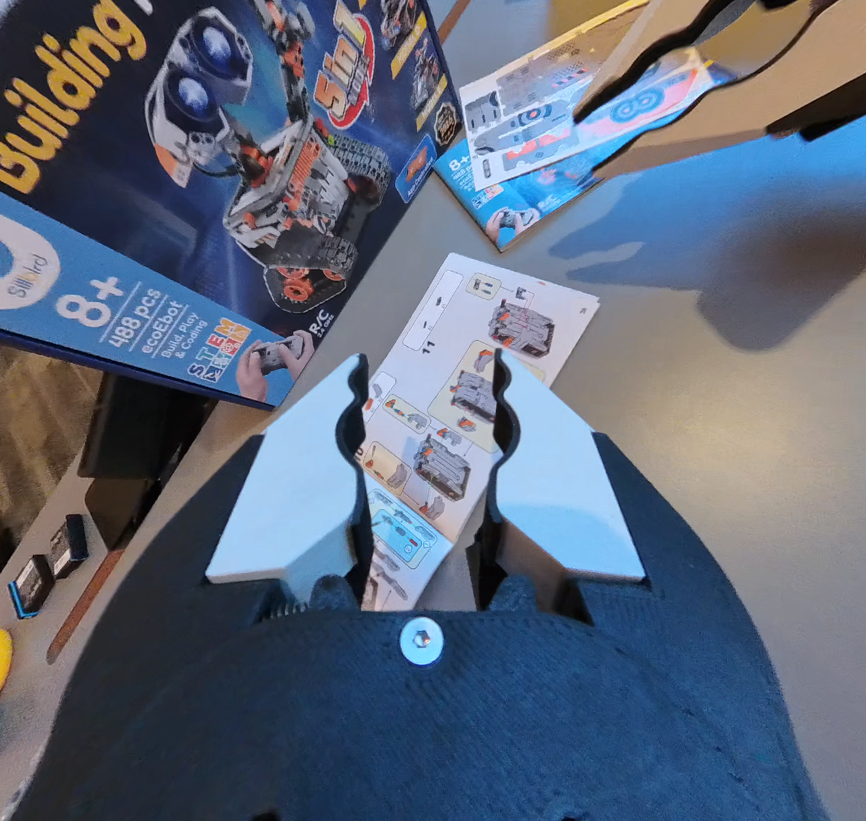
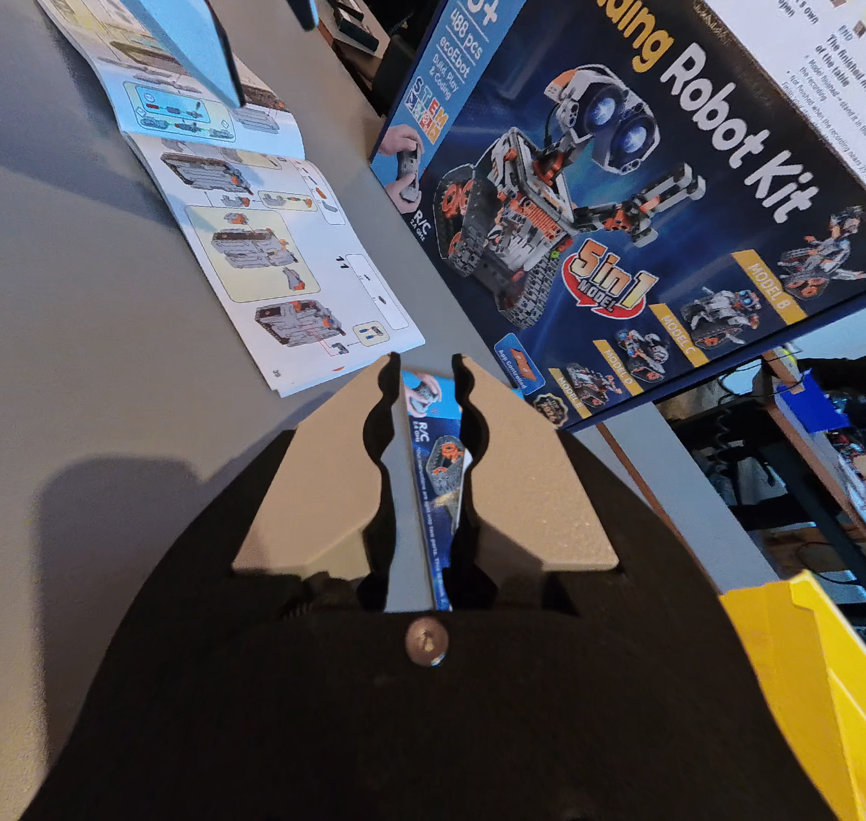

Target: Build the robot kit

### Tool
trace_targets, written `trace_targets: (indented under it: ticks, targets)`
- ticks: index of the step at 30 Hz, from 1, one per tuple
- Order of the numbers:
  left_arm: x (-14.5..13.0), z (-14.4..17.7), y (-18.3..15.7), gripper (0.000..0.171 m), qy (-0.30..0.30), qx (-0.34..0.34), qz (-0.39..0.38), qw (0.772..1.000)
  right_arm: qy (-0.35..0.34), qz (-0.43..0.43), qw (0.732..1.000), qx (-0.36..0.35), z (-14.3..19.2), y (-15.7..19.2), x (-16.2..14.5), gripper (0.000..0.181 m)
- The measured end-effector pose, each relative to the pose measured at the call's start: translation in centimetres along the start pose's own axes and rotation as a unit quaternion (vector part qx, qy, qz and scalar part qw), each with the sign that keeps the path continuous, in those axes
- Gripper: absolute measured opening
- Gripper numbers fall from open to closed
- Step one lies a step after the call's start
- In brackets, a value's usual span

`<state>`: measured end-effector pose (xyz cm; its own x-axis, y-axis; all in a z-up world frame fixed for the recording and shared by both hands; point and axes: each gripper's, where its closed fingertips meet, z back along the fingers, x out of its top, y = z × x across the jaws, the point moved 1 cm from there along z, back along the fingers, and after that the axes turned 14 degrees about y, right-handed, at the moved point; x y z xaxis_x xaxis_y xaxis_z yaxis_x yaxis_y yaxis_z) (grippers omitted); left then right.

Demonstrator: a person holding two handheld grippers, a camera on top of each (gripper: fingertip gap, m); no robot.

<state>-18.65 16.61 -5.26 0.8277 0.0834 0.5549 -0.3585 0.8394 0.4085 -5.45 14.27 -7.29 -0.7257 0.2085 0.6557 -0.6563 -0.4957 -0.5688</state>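
Observation:
An open instruction booklet (image 1: 468,330) lies on the grey table (image 1: 703,470). My left gripper (image 1: 427,358) is open, low over it, with a curled-up page between its white fingers. The booklet (image 2: 262,236) and the left gripper (image 2: 274,65) also show in the right wrist view. A blue booklet (image 1: 515,208) with a sticker sheet (image 1: 525,119) on it lies farther back. My right gripper (image 1: 588,142) hovers at it. In the right wrist view the right gripper (image 2: 425,358) is partly open, with the blue booklet (image 2: 431,447) edge-on between its fingers.
A large dark blue robot kit box (image 1: 211,142) leans beside the booklets and also shows in the right wrist view (image 2: 609,189). A yellow bin (image 2: 806,681) is at the right. Small black blocks (image 1: 47,569) sit on a lower surface past the table's edge.

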Motion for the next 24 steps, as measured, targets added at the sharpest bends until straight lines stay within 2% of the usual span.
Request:
trace_targets:
  ticks: [4, 7, 10, 12, 15, 24]
  targets:
    - [-2.5, -1.1, 0.1, 0.045, 0.001, -0.01, 0.019, 1.0, -0.005, 0.009, 1.0, -0.009, -0.1, -0.2, 0.0, 0.016]
    - [-3.3, -1.7, -0.8, 0.031, -0.023, -0.033, 0.02, 0.999, -0.017, -0.003, 1.0, 0.003, -0.1, -0.1, 0.3, 0.011]
    - [-2.4, -1.9, -1.8, 0.034, -0.055, -0.078, 0.025, 0.995, -0.027, 0.001, 1.0, 0.015, -0.4, 0.4, 0.5, 0.009]
    - [-2.4, -2.1, -2.7, 0.033, -0.066, -0.11, 0.028, 0.991, -0.039, 0.013, 0.998, 0.049, -0.3, 1.6, 0.5, 0.009]
    - [-3.0, -3.0, -3.4, 0.032, -0.053, -0.128, 0.023, 0.99, -0.047, 0.028, 0.995, 0.089, -0.2, 2.9, 0.3, 0.009]
    - [-3.4, -3.9, -5.0, 0.034, -0.035, -0.155, -0.002, 0.987, -0.049, 0.0, 0.992, 0.116, -0.4, 2.6, -0.2, 0.009]
